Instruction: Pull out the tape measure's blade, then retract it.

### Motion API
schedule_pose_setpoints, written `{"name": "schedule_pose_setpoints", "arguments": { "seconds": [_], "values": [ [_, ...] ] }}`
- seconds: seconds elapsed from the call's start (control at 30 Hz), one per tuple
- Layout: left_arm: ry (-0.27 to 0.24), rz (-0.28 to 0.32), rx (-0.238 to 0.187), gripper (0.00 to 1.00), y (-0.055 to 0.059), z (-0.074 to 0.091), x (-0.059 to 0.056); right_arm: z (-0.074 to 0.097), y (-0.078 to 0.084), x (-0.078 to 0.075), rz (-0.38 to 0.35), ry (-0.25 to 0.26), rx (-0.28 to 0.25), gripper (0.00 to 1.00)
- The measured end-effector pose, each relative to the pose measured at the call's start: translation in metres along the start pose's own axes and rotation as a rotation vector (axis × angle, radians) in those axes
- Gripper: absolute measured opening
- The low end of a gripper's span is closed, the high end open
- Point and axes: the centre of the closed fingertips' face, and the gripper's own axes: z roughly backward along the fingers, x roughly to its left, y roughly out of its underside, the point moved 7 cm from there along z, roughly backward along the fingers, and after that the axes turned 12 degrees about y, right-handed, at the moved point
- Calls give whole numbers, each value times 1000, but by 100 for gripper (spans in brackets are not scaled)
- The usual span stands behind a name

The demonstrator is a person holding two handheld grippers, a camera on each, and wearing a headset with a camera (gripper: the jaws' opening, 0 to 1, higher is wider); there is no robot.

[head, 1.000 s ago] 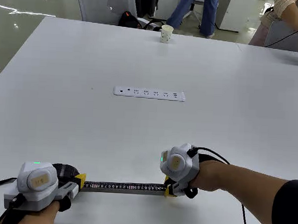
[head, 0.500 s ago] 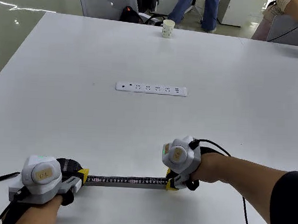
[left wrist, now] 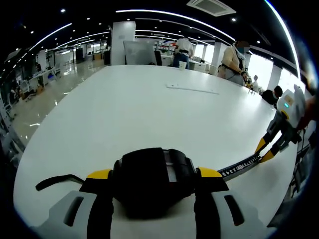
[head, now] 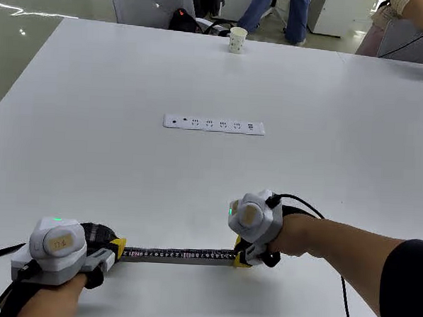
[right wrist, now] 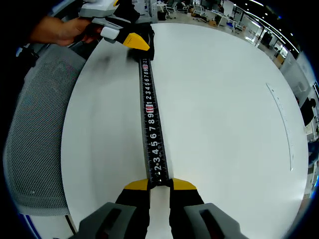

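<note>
White table (head: pixel 126 168) in an open-plan office, seen from the head view, with people standing beyond its far edge at the top of the frame. At lower left, the left tool (head: pixel 114 248) is clamped on the black body of the tape measure (head: pixel 97 236); the left gripper view shows the body wedged between the two yellow-tipped jaws. At lower centre, the right tool (head: pixel 242 259) has its jaws closed on the free end of the blade (head: pixel 181 255). The blade runs straight and flat just above the table between the two tools, and its numbered face reads clearly in the right gripper view.

Step in hand: the pull-out, with the blade partly drawn and held taut. Whether the draw is complete cannot be told. The retraction appears to call for the right tool to carry the blade end back toward the body in line with the blade, while the left tool holds the body fast. Letting go early risks the blade snapping back.

A power strip (head: pixel 213 124) lies mid-frame and a paper cup (head: pixel 237 40) stands at the top, both well apart from the work. Nothing lies along the blade's line. A mesh chair (right wrist: pixel 35 134) sits beside the table edge at the left of the right gripper view.
</note>
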Motion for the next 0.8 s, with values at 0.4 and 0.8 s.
{"name": "schedule_pose_setpoints", "arguments": {
  "seconds": [0.4,0.8],
  "values": [
    [2,10,11,61,0,0,0,-1,-5,1,-6,10,26,10],
    [6,10,19,61,2,1,0,-4,-13,1,42,-9,66,10]
  ]
}}
